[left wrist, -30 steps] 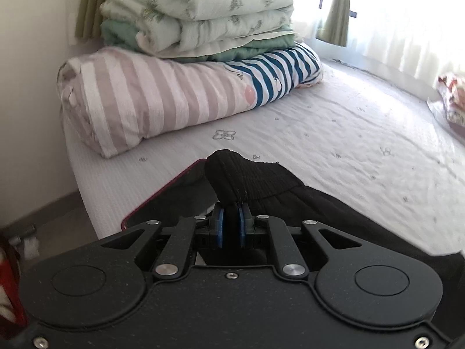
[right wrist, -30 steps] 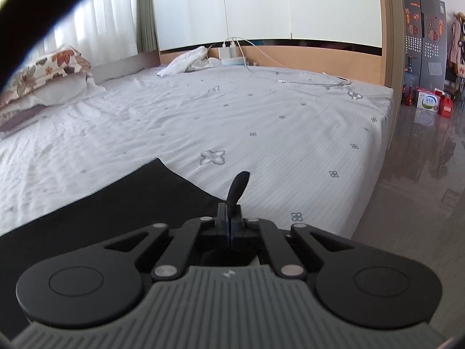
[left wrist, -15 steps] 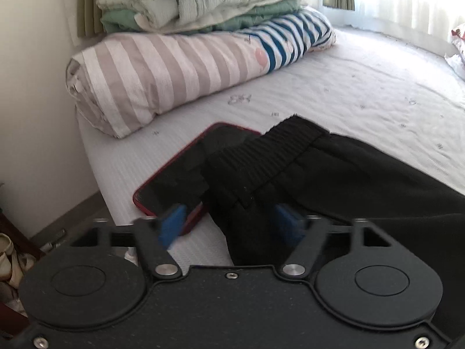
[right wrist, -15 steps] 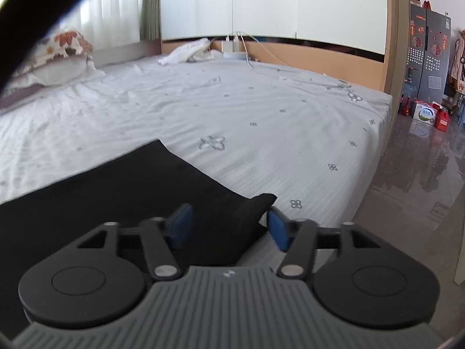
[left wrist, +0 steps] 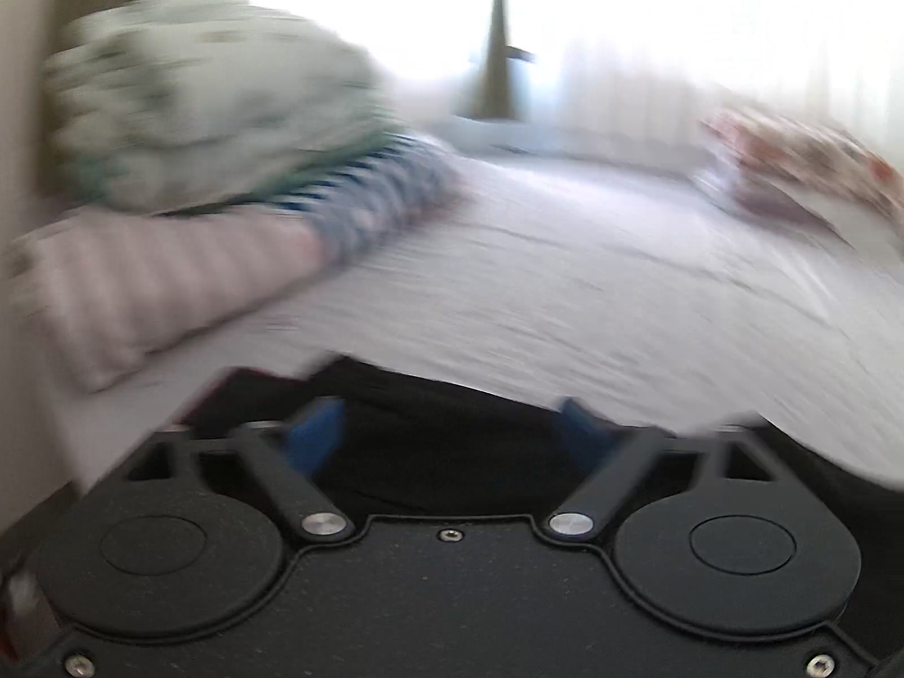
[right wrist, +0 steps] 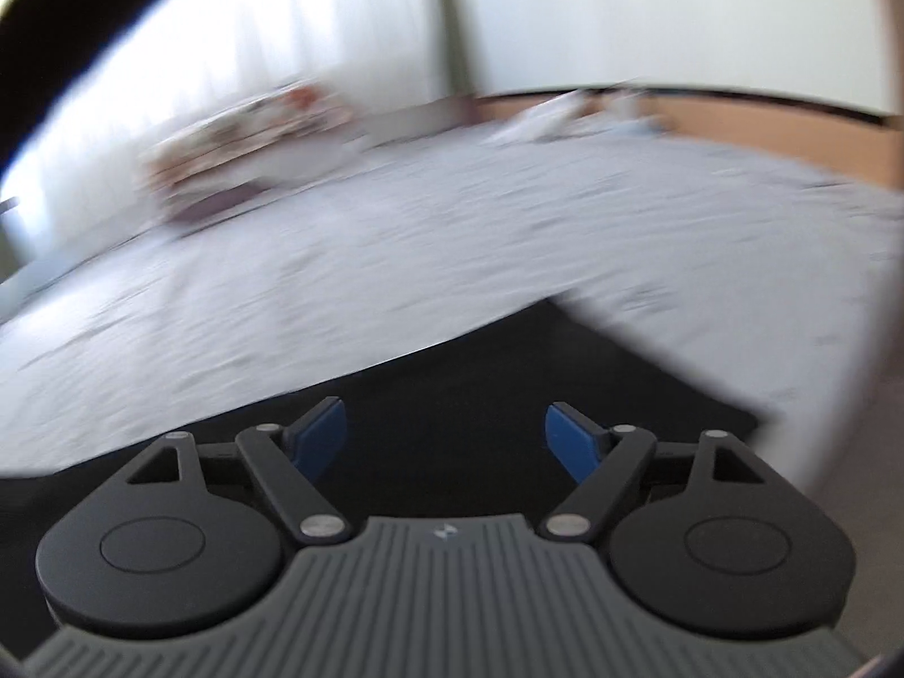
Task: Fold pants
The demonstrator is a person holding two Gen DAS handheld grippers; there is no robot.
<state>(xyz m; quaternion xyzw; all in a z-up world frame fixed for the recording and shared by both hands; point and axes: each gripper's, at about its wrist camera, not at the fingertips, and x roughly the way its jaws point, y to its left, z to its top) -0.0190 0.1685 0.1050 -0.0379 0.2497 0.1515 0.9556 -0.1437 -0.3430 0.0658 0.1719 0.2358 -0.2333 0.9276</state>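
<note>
Both tools have let go: a second ago each was pinched shut on an edge of the black pants [right wrist: 497, 395], and now the cloth lies flat on the bed [right wrist: 395, 237], released. That fold looks finished, so I judge the next grasp is due. Right tool [right wrist: 446, 440] stands wide over the pants and is opening further, pads clear. Left tool [left wrist: 452, 440], nearer the striped pillow [left wrist: 169, 282], is partly open and narrowing, pants between its pads [left wrist: 316, 440] but not pressed. Each tool tilts downward toward the pants.
</note>
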